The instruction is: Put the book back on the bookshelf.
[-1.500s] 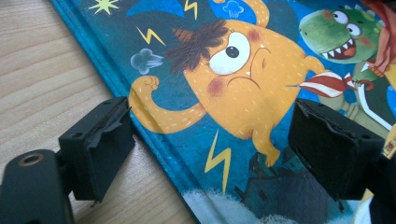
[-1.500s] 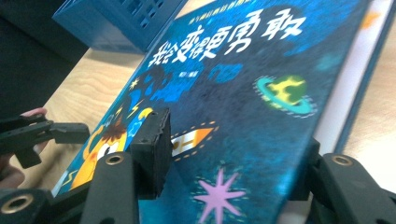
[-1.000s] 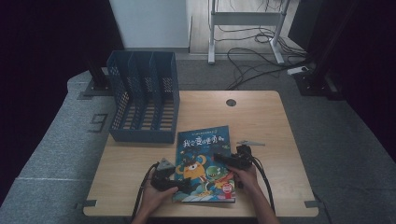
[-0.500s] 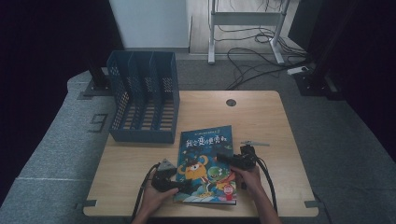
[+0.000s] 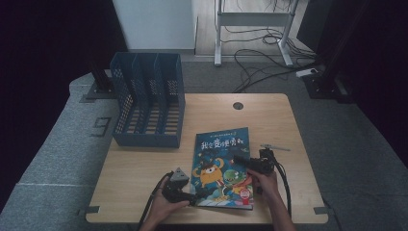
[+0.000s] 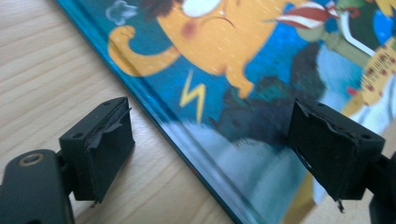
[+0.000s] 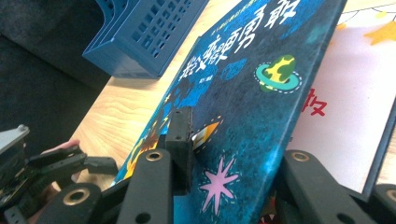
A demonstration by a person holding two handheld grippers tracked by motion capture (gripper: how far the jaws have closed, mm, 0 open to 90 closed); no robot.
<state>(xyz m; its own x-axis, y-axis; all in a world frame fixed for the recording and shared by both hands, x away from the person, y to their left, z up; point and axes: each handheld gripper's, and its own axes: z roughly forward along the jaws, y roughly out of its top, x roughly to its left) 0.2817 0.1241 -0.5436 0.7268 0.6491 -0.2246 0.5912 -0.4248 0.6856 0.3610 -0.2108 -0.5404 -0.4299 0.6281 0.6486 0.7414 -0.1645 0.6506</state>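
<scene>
A children's picture book [image 5: 222, 166] with a blue cartoon cover lies on the wooden table [image 5: 144, 168]. My right gripper [image 5: 243, 161] is at the book's right edge. In the right gripper view, the front cover [image 7: 243, 84] is lifted off the white first page [image 7: 355, 93]. One jaw is above the cover and the other under its edge. These jaws have just been closing and still stand apart around the cover [image 7: 233, 154]. My left gripper [image 5: 195, 196] is open at the book's lower left corner. It straddles the book's edge [image 6: 210, 149], with one pad [image 6: 98, 144] over the table.
A blue mesh file rack [image 5: 146, 106] with three slots stands at the back left of the table, and its corner [image 7: 140, 32] appears in the right gripper view. A round cable hole [image 5: 237, 105] sits at the back middle. Cables and a desk frame lie on the floor beyond.
My right gripper has moved a little to the right along the book's right side, and the book has shifted slightly rightward with it. The left gripper has stayed put.
</scene>
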